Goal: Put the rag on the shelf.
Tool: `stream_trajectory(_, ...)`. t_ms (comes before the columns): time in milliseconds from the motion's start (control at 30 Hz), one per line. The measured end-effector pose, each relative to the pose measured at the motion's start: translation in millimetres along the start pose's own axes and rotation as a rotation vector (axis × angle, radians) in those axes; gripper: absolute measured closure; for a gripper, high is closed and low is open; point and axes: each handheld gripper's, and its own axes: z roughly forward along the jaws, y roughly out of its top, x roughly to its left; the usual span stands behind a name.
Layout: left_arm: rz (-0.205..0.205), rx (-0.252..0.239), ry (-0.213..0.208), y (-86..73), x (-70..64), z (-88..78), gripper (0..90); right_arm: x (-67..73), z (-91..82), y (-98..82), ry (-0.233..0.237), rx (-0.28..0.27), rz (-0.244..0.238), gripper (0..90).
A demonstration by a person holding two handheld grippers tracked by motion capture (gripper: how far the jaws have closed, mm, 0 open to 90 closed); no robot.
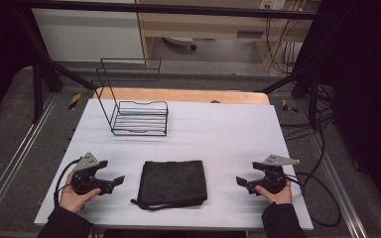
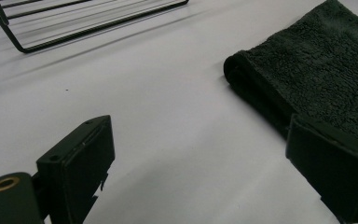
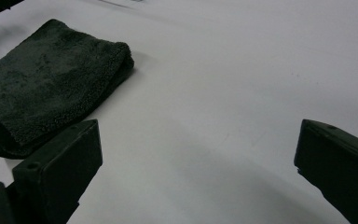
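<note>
A folded dark grey fleecy towel (image 1: 172, 184) lies flat on the white table (image 1: 228, 134) between the left gripper (image 1: 113, 182) and right gripper (image 1: 241, 182), both wide open and empty; a black wire rack (image 1: 140, 118) stands behind.

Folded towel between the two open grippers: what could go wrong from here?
The folded towel is thick and soft, so jaws closing on one edge might catch only the top layers and let it unfold. The left gripper and right gripper flank it apart, so uneven grips could skew it. The wire rack looks light and might slide if nudged.
</note>
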Motion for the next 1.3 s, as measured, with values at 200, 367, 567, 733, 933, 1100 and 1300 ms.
stream_trajectory(200, -0.004, -0.001, 0.014, 0.8, -0.4, -0.4, 8.3, 0.8, 0.3, 0.0, -0.001, -0.002, 0.004, 1.4)
stream_trajectory(367, -0.002, 0.009, 0.016, 1.3, -2.2, 1.1, 8.5, 2.0, 1.9, 1.5, -0.007, -0.001, -0.008, 1.4)
stream_trajectory(567, 0.002, 0.002, 0.008, 5.4, -8.8, 3.3, 9.0, 4.1, 3.0, 1.7, -0.004, -0.003, -0.006, 1.4)
stream_trajectory(733, 0.006, 0.018, -0.012, 8.1, -18.2, 7.1, 10.4, 8.7, 4.9, 4.3, -0.007, 0.001, -0.013, 1.4)
stream_trajectory(933, 0.004, 0.040, -0.039, 11.1, -31.2, 13.2, 13.5, 15.8, 11.2, 6.8, -0.001, 0.012, -0.026, 1.6)
stream_trajectory(1100, 0.007, 0.065, -0.048, 13.5, -44.2, 19.8, 17.9, 21.3, 15.2, 9.2, 0.000, 0.017, -0.034, 2.0)
stream_trajectory(1300, 0.032, 0.097, -0.055, 13.9, -60.8, 27.3, 21.2, 26.5, 21.1, 11.5, 0.005, 0.025, -0.036, 2.4)
